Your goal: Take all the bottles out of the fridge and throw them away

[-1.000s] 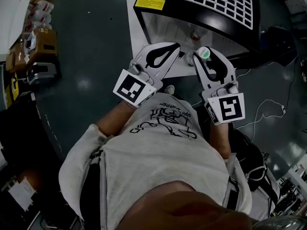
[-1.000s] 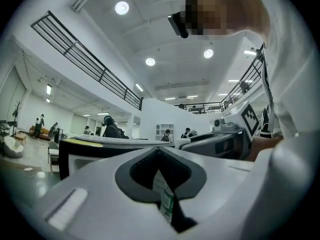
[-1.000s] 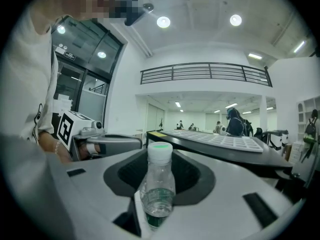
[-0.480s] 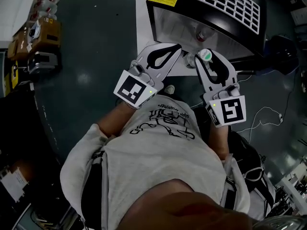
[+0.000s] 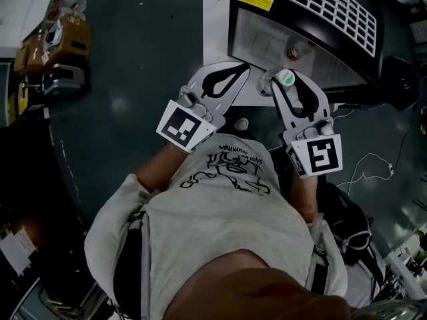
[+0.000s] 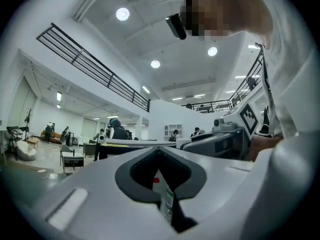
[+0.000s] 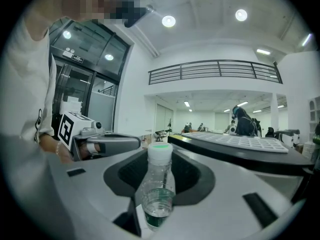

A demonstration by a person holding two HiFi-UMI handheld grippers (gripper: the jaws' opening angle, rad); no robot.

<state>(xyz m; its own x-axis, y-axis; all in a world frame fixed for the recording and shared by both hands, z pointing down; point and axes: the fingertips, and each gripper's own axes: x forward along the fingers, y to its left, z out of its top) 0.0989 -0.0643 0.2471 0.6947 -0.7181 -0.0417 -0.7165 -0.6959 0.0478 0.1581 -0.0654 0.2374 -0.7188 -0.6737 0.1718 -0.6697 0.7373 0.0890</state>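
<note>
My right gripper (image 5: pixel 279 80) is shut on a clear plastic bottle (image 5: pixel 285 78) with a green and white cap, held just in front of the black fridge (image 5: pixel 313 13). In the right gripper view the bottle (image 7: pixel 158 194) stands upright between the jaws of that gripper (image 7: pixel 161 170), with a little liquid in it. A second bottle (image 5: pixel 297 49) with a red cap stands inside the fridge. My left gripper (image 5: pixel 245 67) hangs beside the right one, shut with nothing in it. In the left gripper view the left gripper (image 6: pixel 163 196) shows only a thin slit between its jaws.
The fridge has a white grille top (image 7: pixel 240 143) and stands on a white board (image 5: pixel 217 19). Boxes and clutter (image 5: pixel 50 42) line the far left. Cables (image 5: pixel 373 160) and a dark bag (image 5: pixel 353 229) lie on the floor at the right.
The fridge has slid to the right in the head view. Both grippers keep their places, and the bottle stays in the right one.
</note>
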